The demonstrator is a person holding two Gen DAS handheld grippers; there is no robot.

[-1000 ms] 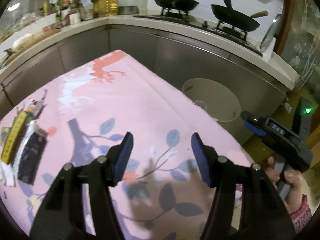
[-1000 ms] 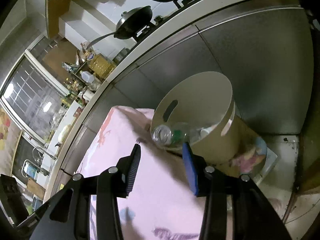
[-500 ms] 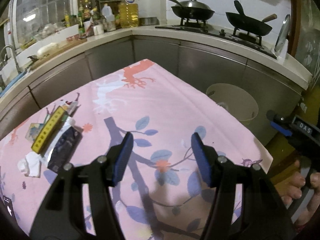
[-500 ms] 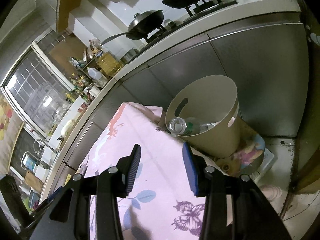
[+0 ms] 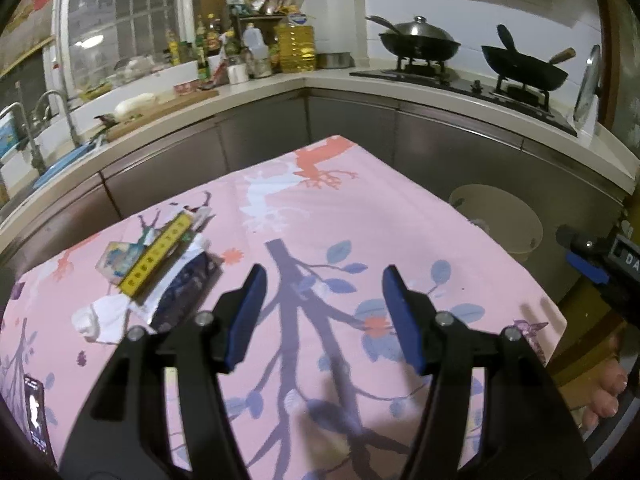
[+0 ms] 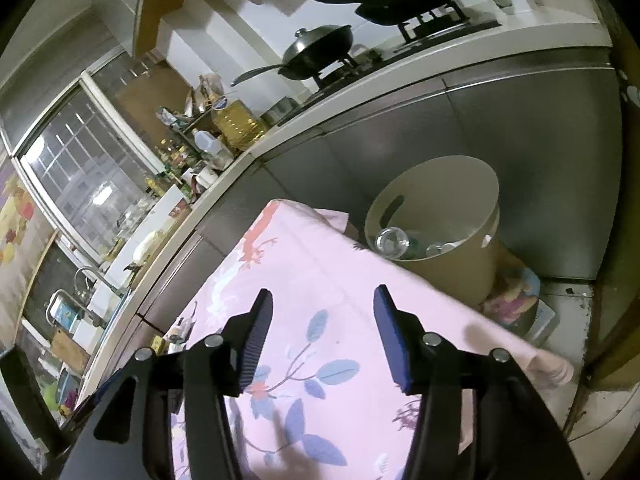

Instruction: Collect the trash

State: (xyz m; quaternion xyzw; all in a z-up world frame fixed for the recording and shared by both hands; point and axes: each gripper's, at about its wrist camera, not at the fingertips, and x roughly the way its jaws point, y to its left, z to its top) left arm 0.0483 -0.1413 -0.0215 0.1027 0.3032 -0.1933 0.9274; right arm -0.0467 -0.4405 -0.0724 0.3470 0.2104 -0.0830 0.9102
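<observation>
A pile of trash lies on the pink floral tablecloth at the left: a yellow box, a dark wrapper, a white crumpled tissue and a small colourful packet. My left gripper is open and empty above the table, right of the pile. My right gripper is open and empty above the table's right part. A beige bin stands on the floor off the table's far right edge, with a clear plastic bottle inside. The bin also shows in the left wrist view.
A phone lies at the table's near left edge. Steel kitchen cabinets and a counter with woks run behind the table. The other gripper's body and a bare foot are at the right.
Both grippers have pulled back and up from the bin and the table's right edge. The plastic bottle now lies inside the bin. The trash pile has come further into the left wrist view.
</observation>
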